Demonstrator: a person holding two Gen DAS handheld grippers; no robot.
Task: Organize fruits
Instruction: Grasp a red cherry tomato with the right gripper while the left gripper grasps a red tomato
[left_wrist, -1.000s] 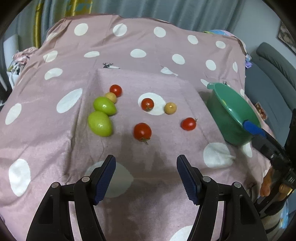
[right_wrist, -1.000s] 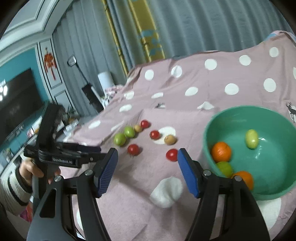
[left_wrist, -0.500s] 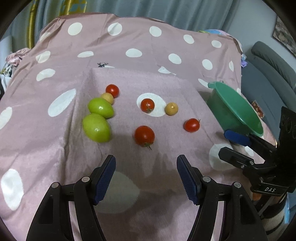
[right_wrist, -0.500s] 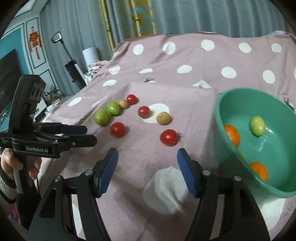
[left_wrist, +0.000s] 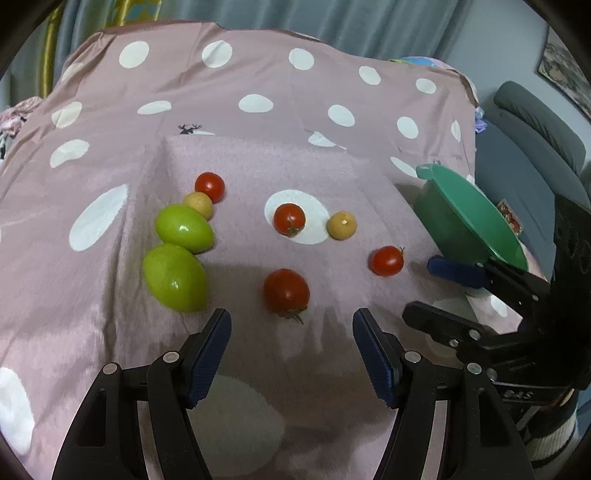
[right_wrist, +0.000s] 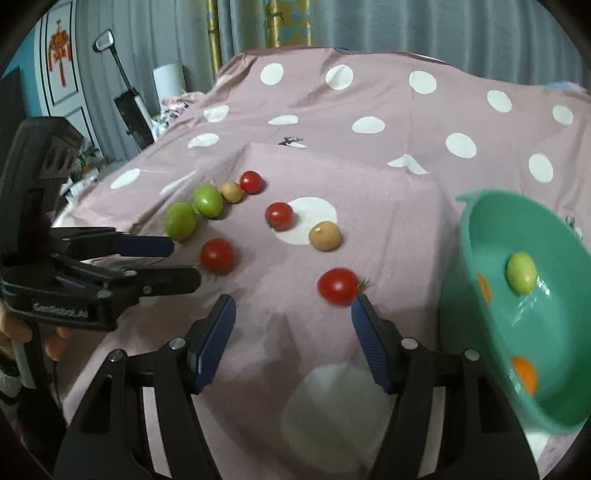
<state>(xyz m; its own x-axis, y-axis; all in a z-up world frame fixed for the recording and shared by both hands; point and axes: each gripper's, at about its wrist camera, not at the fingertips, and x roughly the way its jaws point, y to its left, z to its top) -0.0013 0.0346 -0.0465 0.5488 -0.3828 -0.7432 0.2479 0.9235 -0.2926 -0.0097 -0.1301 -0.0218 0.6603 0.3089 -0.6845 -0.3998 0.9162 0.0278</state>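
Several red tomatoes, two small yellow-brown fruits and two green fruits lie on the pink polka-dot cloth. My left gripper (left_wrist: 291, 314) is open, just short of the biggest red tomato (left_wrist: 286, 293). To its left sit the green fruits (left_wrist: 174, 277). My right gripper (right_wrist: 293, 299) has its jaws closing with nothing between them. A red tomato (right_wrist: 338, 286) lies just ahead of its right fingertip. The green bowl (right_wrist: 476, 221) at the right holds a green fruit (right_wrist: 521, 272) and oranges (right_wrist: 522, 373). Each gripper shows in the other's view: left gripper (right_wrist: 183, 262), right gripper (left_wrist: 419, 286).
The cloth (left_wrist: 258, 155) drapes over a raised surface and falls away at the sides. A grey sofa (left_wrist: 535, 122) stands at the right, with curtains behind. On the left are a floor lamp (right_wrist: 110, 55) and clutter. A hand (right_wrist: 22, 332) holds the left gripper's handle.
Both grippers have moved forward and down toward the fruit. The right gripper swung left, away from the bowl and toward the near red tomato, and its jaws narrowed slightly.
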